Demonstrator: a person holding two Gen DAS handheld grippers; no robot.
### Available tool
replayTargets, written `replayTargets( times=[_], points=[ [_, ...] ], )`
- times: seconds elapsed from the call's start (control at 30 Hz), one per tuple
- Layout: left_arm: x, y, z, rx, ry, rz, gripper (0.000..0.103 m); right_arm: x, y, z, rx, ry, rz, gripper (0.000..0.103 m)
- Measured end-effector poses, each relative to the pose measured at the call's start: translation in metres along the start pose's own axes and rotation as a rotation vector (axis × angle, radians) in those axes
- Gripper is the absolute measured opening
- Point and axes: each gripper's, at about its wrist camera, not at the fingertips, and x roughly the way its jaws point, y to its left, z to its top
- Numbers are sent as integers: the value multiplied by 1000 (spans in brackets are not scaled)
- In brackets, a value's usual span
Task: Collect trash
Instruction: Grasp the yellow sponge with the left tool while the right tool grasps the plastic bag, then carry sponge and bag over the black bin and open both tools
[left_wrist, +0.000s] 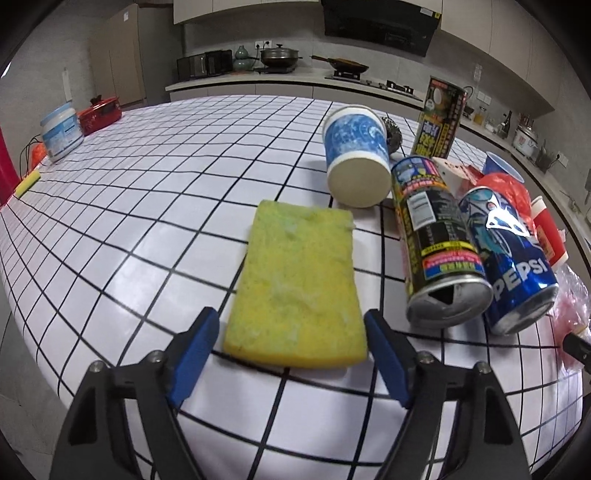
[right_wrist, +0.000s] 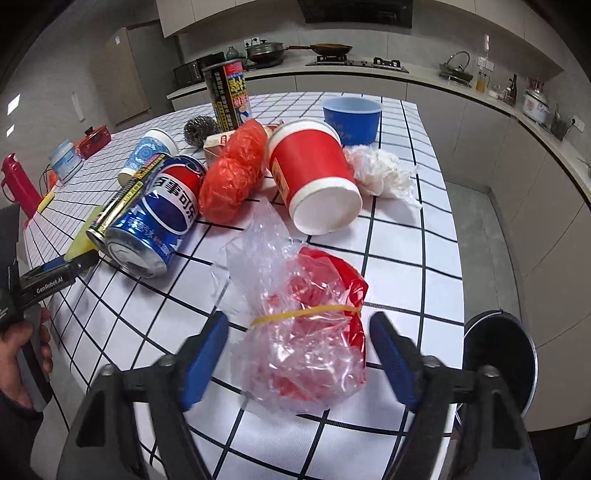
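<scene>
My left gripper (left_wrist: 291, 354) is open, its blue pads on either side of the near end of a yellow sponge (left_wrist: 295, 284) lying flat on the grid tablecloth. My right gripper (right_wrist: 299, 358) is open around a clear plastic bag (right_wrist: 303, 332) with red contents and a yellow rubber band. Trash lies between them: a blue Pepsi can (right_wrist: 155, 221) (left_wrist: 517, 258), a black spray can (left_wrist: 436, 240), a blue paper cup (left_wrist: 356, 155), a red paper cup (right_wrist: 314, 177), a crumpled orange bag (right_wrist: 232, 173) and a white plastic wad (right_wrist: 380, 170).
A black bin (right_wrist: 498, 362) stands on the floor off the table's right edge. An upright tall can (right_wrist: 229, 96), a steel scourer (right_wrist: 201, 129) and a blue bowl (right_wrist: 352, 118) stand further back. A white jar (left_wrist: 61, 131) and red pot (left_wrist: 99, 112) sit far left.
</scene>
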Motion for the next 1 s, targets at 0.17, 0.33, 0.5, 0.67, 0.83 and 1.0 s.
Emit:
replayTargets(
  times=[0.17, 0.33, 0.5, 0.67, 0.83, 1.0],
  points=[
    [-6, 6, 0, -9, -15, -30, 54, 2, 1, -3, -5, -4, -7, 63],
    [-16, 9, 0, -20, -43, -27, 52, -7, 4, -4, -2, -31, -1, 63],
    [-37, 7, -4, -27, -65, -35, 52, -20, 6, -2, -11, -52, 5, 62],
    [-56, -2, -4, -26, -88, -52, 52, -34, 5, -1, -11, -69, 11, 62],
    [-70, -17, -2, -11, -113, -69, 52, -50, 1, -3, -13, -91, 8, 62],
    [-79, -34, -4, 0, -123, -87, 52, -67, -12, -5, -9, -114, -5, 62]
  ],
)
